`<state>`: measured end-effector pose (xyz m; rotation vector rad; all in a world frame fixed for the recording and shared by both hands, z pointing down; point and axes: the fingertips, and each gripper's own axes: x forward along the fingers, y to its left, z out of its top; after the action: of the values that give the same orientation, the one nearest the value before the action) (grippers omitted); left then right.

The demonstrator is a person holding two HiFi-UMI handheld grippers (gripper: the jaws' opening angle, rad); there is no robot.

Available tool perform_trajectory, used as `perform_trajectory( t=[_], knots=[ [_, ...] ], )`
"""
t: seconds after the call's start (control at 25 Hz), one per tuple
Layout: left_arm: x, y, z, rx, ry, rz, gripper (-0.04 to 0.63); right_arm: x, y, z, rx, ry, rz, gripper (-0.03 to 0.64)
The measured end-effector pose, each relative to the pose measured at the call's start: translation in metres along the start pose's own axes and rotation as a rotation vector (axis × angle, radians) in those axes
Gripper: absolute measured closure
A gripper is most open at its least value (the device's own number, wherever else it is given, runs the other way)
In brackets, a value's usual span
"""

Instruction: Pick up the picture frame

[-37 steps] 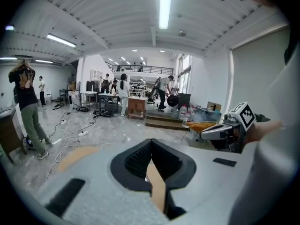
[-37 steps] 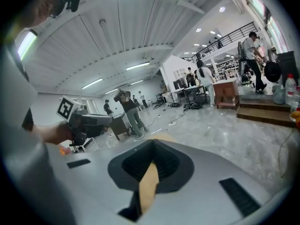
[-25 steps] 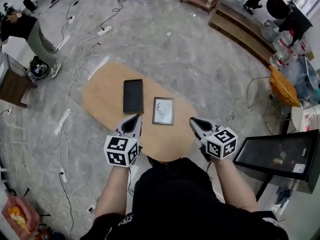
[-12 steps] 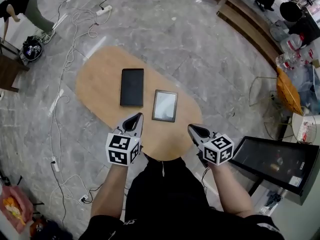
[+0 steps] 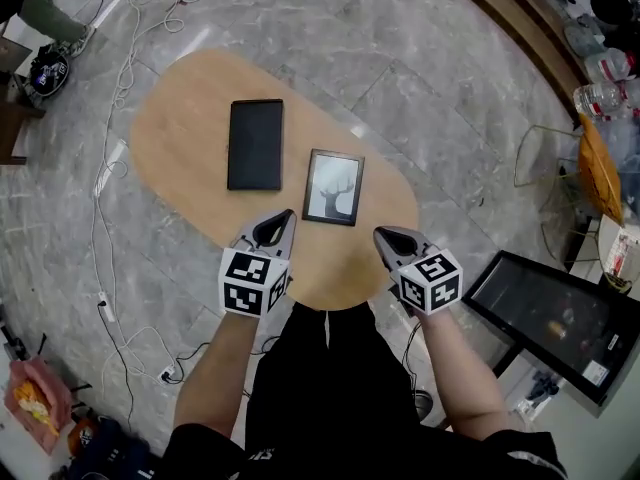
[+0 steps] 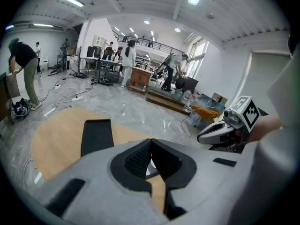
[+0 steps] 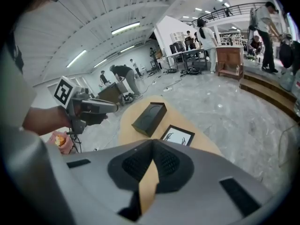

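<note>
The picture frame point(image 5: 333, 187), black-edged with a deer-antler drawing on white, lies flat on the oval wooden table point(image 5: 180, 128); it also shows in the right gripper view point(image 7: 177, 136). My left gripper point(image 5: 277, 223) hovers just short of the frame's near left corner, jaws shut and empty. To the frame's right and nearer the table's front edge, my right gripper point(image 5: 388, 236) is likewise shut with nothing in it. In the left gripper view only a sliver of the frame point(image 6: 149, 168) peeks past the closed left gripper point(image 6: 151, 143). The right gripper point(image 7: 153, 144) points over the table edge.
A flat black box point(image 5: 255, 144) lies left of the frame on the table. Cables point(image 5: 105, 168) trail over the grey floor at left. A black glass-fronted case point(image 5: 560, 323) stands at right, an orange wire basket point(image 5: 598, 173) beyond it. People stand far off.
Both grippers have sunk toward the table and now sit close to the frame's near corners. The table and frame look larger and closer in the head view. Both jaws stayed shut.
</note>
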<state>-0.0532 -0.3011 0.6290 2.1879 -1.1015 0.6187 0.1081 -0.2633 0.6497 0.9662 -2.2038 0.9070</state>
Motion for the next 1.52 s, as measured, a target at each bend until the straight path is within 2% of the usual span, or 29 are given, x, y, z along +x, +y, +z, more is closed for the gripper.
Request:
perform_trajectory(
  t=[0.36, 0.72, 0.92, 1.08, 1.28, 1.32, 1.36, 1.52],
  knots=[
    [0.056, 0.013, -0.067, -0.088, 0.107, -0.009, 0.586, 0.068, -0.031, -0.060, 0.047, 0.140, 0.004, 0.594],
    [0.096, 0.046, -0.115, -0.147, 0.177, 0.024, 0.586, 0.134, -0.063, -0.086, 0.094, 0.220, -0.001, 0.567],
    [0.111, 0.053, -0.119, -0.191, 0.161, 0.035, 0.585, 0.165, -0.096, -0.103, 0.123, 0.273, -0.102, 0.517],
    [0.115, 0.052, -0.124, -0.203, 0.166, 0.031, 0.586, 0.187, -0.111, -0.123, 0.163, 0.341, -0.148, 0.448],
    [0.112, 0.050, -0.129, -0.212, 0.170, 0.030, 0.585, 0.195, -0.118, -0.125, 0.133, 0.352, -0.199, 0.459],
    [0.111, 0.050, -0.131, -0.213, 0.173, 0.030, 0.586, 0.196, -0.117, -0.125, 0.123, 0.349, -0.199, 0.463],
    [0.110, 0.050, -0.132, -0.214, 0.176, 0.031, 0.584, 0.196, -0.115, -0.126, 0.118, 0.349, -0.194, 0.494],
    [0.106, 0.052, -0.130, -0.220, 0.173, 0.034, 0.586, 0.191, -0.115, -0.133, 0.096, 0.407, -0.190, 0.505]
  ],
)
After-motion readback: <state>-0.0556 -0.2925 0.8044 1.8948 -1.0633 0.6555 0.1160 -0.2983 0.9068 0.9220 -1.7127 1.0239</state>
